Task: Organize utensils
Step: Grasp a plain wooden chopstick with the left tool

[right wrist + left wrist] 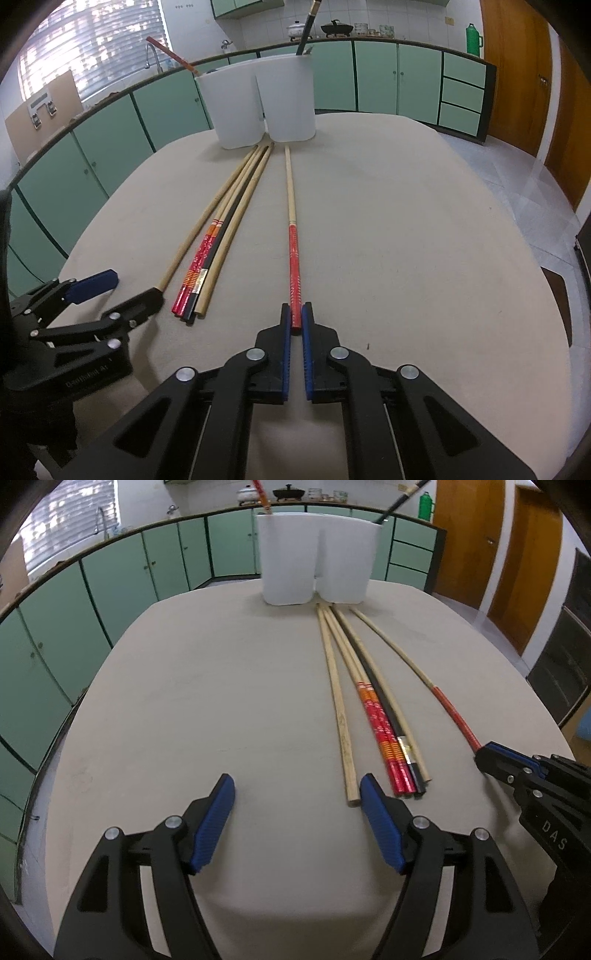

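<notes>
Pickup step: right gripper (296, 317) clamped on red-handled chopstick (293, 254); left gripper (297, 790) jaws apart, idle. Next: lift toward white holder (258, 107) at twelve o'clock.

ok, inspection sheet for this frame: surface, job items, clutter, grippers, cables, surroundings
Surface: beige table, bare apart from the job's things.
Job's things: white two-cup holder at the far edge, one red-ended chopstick in its left cup, one black chopstick in its right. Loose bundle of chopsticks lies flat, far tips near the holder. A single red chopstick lies apart to its right.
Clutter: nothing seen.
Grippers: left gripper open, low over the table beside the bundle's near ends. Right gripper shut on the single red chopstick's near end.
Cables: nothing seen.
Surroundings: green cabinets, pots and green flask on the counter, wooden doors, window blinds.
</notes>
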A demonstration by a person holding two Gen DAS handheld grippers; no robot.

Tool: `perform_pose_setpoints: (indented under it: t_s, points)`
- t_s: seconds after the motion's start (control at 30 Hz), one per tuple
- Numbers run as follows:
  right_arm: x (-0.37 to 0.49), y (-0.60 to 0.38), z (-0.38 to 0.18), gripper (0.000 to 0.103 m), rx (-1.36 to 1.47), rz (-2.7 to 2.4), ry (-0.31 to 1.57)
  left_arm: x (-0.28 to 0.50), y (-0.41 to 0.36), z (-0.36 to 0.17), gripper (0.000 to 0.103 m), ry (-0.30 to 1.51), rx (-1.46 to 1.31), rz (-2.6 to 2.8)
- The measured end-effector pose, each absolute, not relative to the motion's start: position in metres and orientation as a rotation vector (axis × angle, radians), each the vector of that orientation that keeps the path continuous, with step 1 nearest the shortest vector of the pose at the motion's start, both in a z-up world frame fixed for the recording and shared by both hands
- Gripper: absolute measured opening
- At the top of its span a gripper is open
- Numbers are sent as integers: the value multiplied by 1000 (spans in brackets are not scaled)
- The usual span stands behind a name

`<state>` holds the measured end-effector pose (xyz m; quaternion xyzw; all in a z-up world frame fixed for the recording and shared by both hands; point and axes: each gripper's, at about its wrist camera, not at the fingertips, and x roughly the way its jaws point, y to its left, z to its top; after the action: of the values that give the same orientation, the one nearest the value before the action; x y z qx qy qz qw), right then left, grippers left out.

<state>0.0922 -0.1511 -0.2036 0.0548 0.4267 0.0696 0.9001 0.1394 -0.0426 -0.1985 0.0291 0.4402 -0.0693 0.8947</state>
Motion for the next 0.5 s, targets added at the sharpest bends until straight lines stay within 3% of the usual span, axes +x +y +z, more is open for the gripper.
perform_pose_setpoints:
  t_s: [0.17, 0.37, 0.43, 0.5]
  points:
    - [92, -151, -203, 6, 112, 144, 884, 140, -47, -198, 62, 910, 59, -161]
    - [94, -153, -204, 6, 135, 156, 887, 140, -55, -197, 31, 897, 56, -200]
    - [94, -153, -204, 6, 134, 155, 886, 139, -59, -197, 14, 895, 60, -214]
    - [94, -153, -204, 6, 135, 155, 886, 137, -62, -198, 7, 895, 62, -220]
